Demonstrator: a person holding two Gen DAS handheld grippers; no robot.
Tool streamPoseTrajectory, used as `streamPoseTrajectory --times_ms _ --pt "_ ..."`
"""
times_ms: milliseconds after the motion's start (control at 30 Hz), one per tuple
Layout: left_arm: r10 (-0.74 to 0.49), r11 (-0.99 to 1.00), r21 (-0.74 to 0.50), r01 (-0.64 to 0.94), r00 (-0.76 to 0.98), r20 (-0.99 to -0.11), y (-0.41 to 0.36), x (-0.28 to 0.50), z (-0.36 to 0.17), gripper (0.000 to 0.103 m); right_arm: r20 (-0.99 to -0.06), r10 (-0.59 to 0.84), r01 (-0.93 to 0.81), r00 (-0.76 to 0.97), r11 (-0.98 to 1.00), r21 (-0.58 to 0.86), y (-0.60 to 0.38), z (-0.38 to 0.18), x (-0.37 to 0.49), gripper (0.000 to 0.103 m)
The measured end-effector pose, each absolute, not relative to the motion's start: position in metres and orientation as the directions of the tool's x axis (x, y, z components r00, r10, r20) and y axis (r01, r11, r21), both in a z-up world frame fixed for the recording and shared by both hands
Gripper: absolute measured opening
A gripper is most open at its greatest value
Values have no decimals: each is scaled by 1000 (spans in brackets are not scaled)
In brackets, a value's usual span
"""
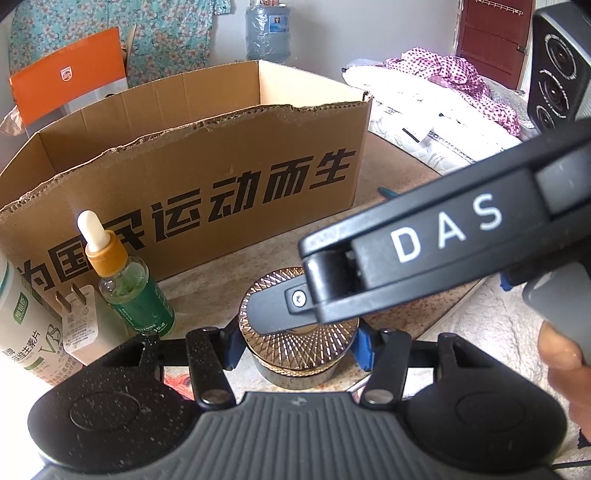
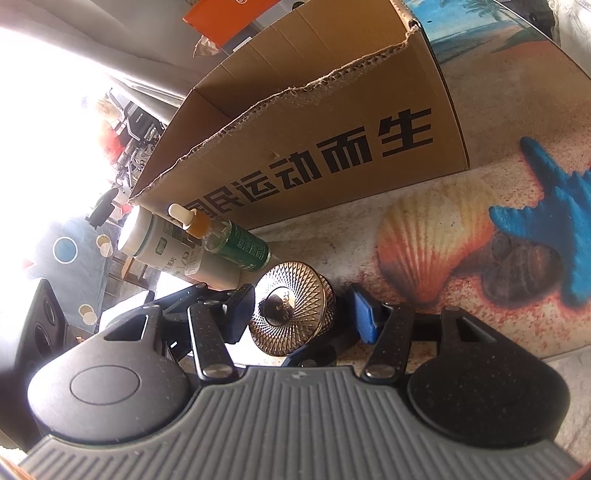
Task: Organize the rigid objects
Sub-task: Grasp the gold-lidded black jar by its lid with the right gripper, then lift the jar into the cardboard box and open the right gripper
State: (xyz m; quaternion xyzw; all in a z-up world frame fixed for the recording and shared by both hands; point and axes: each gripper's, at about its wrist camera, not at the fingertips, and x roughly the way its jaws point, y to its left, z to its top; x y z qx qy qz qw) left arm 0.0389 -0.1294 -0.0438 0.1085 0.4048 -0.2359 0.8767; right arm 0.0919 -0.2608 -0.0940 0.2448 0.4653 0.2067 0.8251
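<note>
A round jar with a gold cut-pattern lid (image 1: 291, 354) (image 2: 291, 314) stands on the table in front of a large open cardboard box (image 1: 207, 162) (image 2: 314, 122). My left gripper (image 1: 297, 347) has its blue pads on both sides of the jar, touching it. My right gripper (image 2: 301, 317) straddles the same jar from above, its pads a little apart from it; one right finger (image 1: 280, 314) lies across the lid. A green dropper bottle (image 1: 129, 284) (image 2: 236, 240), a white vitamin bottle (image 1: 22, 332) (image 2: 162, 243) and a white plug adapter (image 1: 79, 321) stand at the left.
The table wears a seashell-print cloth (image 2: 436, 236). An orange box (image 1: 70, 77) stands behind the cardboard box. Folded bedding and spotted cloth (image 1: 443, 99) lie at the back right. A black speaker (image 1: 557, 66) stands at far right, and a water jug (image 1: 267, 29) by the wall.
</note>
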Motion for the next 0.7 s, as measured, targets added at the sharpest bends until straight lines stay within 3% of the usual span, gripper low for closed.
streamPoseTrajectory --times_ms 500,700 --pt "-324 870 8 493 584 -744 -125 31 -33 57 -657 567 -136 497 798 587 -259 -84 87 56" --pt "-337 874 19 486 632 -698 -117 26 -4 57 -636 565 -174 526 803 569 -254 -54 84 56"
